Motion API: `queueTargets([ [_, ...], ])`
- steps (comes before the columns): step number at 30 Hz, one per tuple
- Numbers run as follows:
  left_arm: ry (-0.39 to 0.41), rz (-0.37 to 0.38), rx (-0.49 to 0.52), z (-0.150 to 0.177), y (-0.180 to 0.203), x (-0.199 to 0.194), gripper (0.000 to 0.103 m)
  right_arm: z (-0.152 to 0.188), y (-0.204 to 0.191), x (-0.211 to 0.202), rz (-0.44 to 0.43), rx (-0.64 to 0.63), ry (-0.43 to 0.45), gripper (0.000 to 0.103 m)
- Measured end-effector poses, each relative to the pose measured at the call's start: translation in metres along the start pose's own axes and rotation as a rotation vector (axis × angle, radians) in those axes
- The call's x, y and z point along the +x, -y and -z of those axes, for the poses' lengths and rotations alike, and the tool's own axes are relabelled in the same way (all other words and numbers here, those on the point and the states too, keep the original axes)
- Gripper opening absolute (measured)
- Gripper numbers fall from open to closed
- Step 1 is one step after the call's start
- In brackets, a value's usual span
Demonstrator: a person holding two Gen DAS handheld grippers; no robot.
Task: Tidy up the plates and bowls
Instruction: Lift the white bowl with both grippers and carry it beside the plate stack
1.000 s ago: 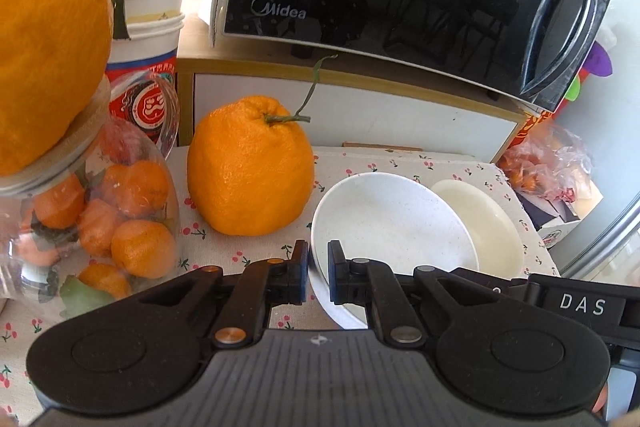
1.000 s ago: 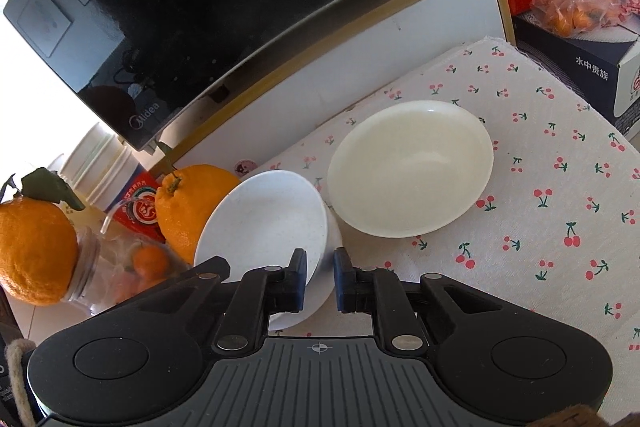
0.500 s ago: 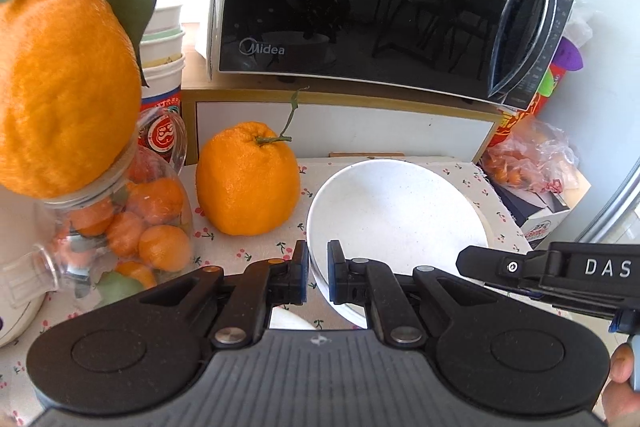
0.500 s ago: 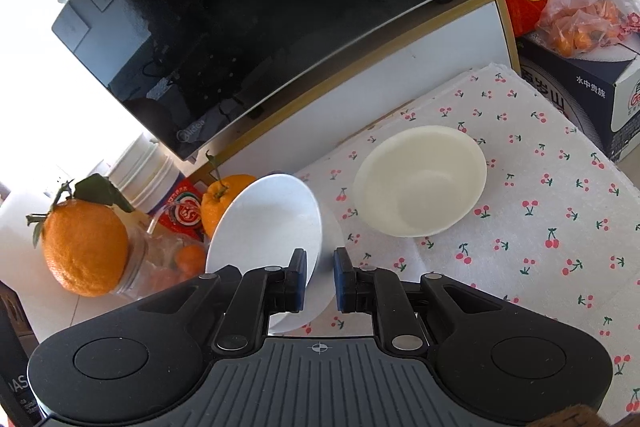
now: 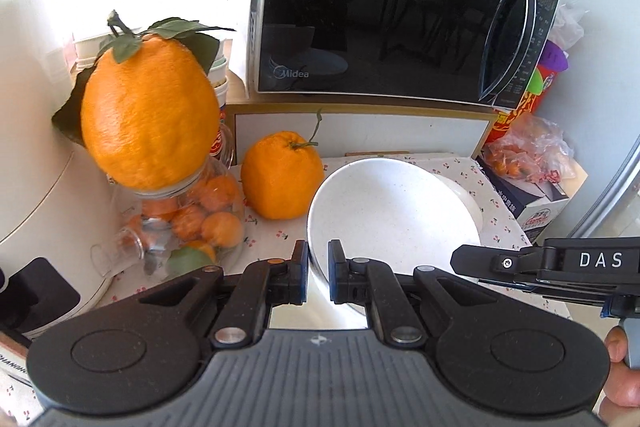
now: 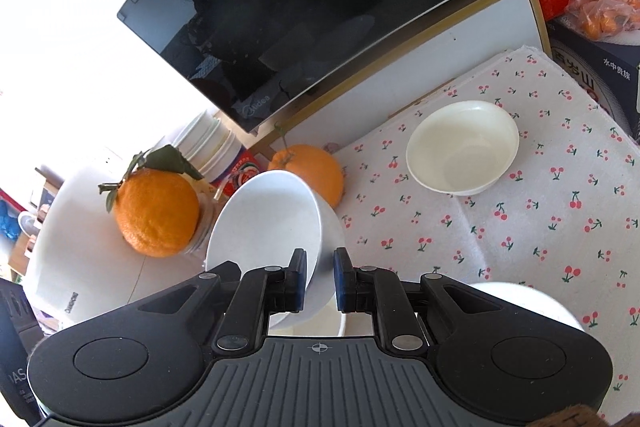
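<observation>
A white bowl (image 5: 392, 215) hangs tilted above the cherry-print cloth (image 6: 540, 211). My left gripper (image 5: 318, 277) is shut on its near left rim. In the right wrist view my right gripper (image 6: 321, 281) is shut on the rim of the same white bowl (image 6: 268, 223). From the left wrist view the right gripper (image 5: 460, 261) comes in from the right and meets the bowl's right edge. A cream bowl (image 6: 462, 147) sits upright on the cloth farther back, apart from both grippers. In the left wrist view it is mostly hidden behind the white bowl.
A black microwave (image 5: 380, 7) stands on a white shelf at the back. One large orange (image 5: 282, 179) lies on the cloth; another (image 5: 150, 111) tops a jar of small oranges (image 5: 192, 223). A box with bagged fruit (image 6: 600, 39) bounds the right. A white rounded dish (image 6: 520, 303) sits near right.
Both grippers have risen and drawn back together with the white bowl between them. The cream bowl stayed on the cloth and now looks smaller and farther away.
</observation>
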State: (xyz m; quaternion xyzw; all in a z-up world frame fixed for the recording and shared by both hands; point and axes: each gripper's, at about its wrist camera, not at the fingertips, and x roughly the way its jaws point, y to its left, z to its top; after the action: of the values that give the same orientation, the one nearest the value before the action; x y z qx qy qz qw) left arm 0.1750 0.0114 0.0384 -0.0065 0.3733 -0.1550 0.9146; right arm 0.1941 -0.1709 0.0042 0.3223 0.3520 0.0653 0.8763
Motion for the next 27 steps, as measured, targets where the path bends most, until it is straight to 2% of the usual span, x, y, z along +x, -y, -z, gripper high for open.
queueTargets([
  [5,-0.001,0.000,-0.025,0.020,-0.019,-0.014,0.009,0.016,-0.015,-0.002,-0.034,-0.034,-0.065,0.014],
  [9,-0.068,0.009,-0.045,0.036,-0.037,-0.015,0.009,0.033,-0.029,0.001,-0.048,-0.091,-0.117,0.015],
  [16,-0.124,0.027,-0.012,0.057,-0.054,-0.027,0.009,0.061,-0.044,0.009,-0.045,-0.161,-0.223,0.015],
  [19,-0.161,0.051,-0.029,0.070,-0.068,-0.033,0.009,0.072,-0.047,0.013,-0.046,-0.184,-0.271,0.016],
  [27,-0.266,0.075,-0.017,0.095,-0.080,-0.033,0.009,0.103,-0.047,0.030,-0.003,-0.234,-0.414,0.016],
])
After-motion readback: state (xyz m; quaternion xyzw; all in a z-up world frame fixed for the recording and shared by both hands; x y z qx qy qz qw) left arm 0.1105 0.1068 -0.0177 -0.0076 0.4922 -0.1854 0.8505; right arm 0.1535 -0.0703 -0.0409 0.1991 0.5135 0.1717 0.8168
